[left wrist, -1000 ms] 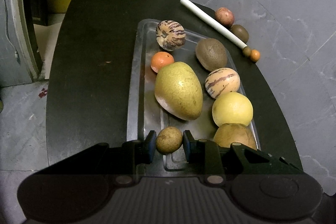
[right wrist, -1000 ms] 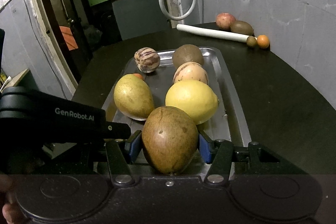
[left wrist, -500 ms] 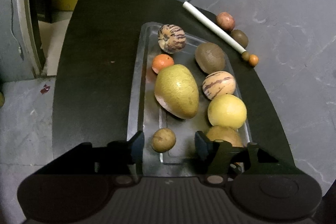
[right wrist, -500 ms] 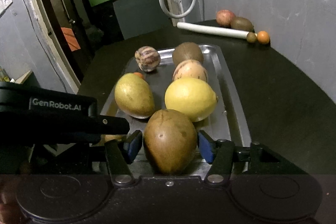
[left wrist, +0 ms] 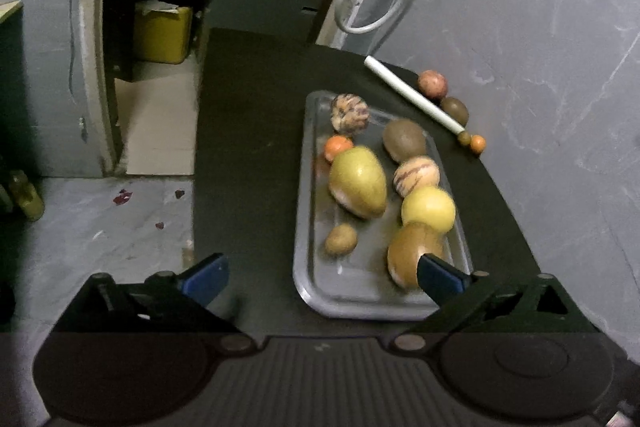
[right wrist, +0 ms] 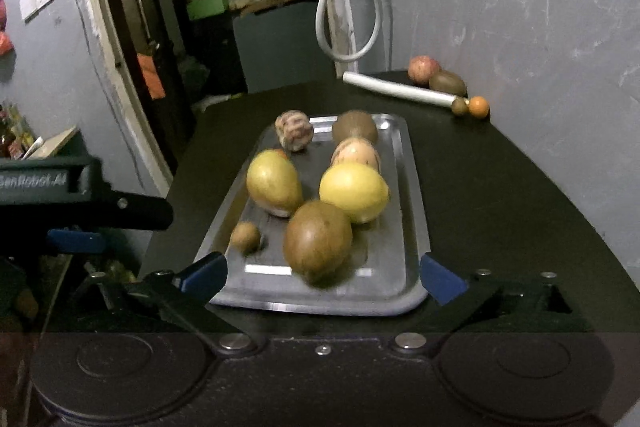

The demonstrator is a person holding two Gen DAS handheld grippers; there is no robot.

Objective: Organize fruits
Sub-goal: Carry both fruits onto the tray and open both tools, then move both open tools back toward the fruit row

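Note:
A metal tray [left wrist: 306, 227] [right wrist: 408, 187] on a dark round table holds several fruits: a small brown fruit [left wrist: 340, 239] [right wrist: 245, 237], a large brown fruit [left wrist: 410, 253] [right wrist: 318, 239], a yellow lemon [left wrist: 428, 209] [right wrist: 354, 191], a green mango [left wrist: 357, 183] [right wrist: 273, 183], two striped melons, a kiwi and a small orange. My left gripper [left wrist: 322, 279] is open and empty, held back above the tray's near end. My right gripper [right wrist: 323, 277] is open and empty, just behind the tray's near rim. The left gripper's body shows at left in the right wrist view.
A white rod [left wrist: 414, 101] [right wrist: 396, 90] lies at the table's far right, with a red apple [left wrist: 432, 83], a kiwi [left wrist: 455, 109], a small green fruit and a small orange [left wrist: 477, 143] beside it near the wall. A doorway and floor lie to the left.
Both grippers opened wide and drew back and up from the tray. The left let go of the small brown fruit, the right let go of the large brown fruit; both now lie in the tray.

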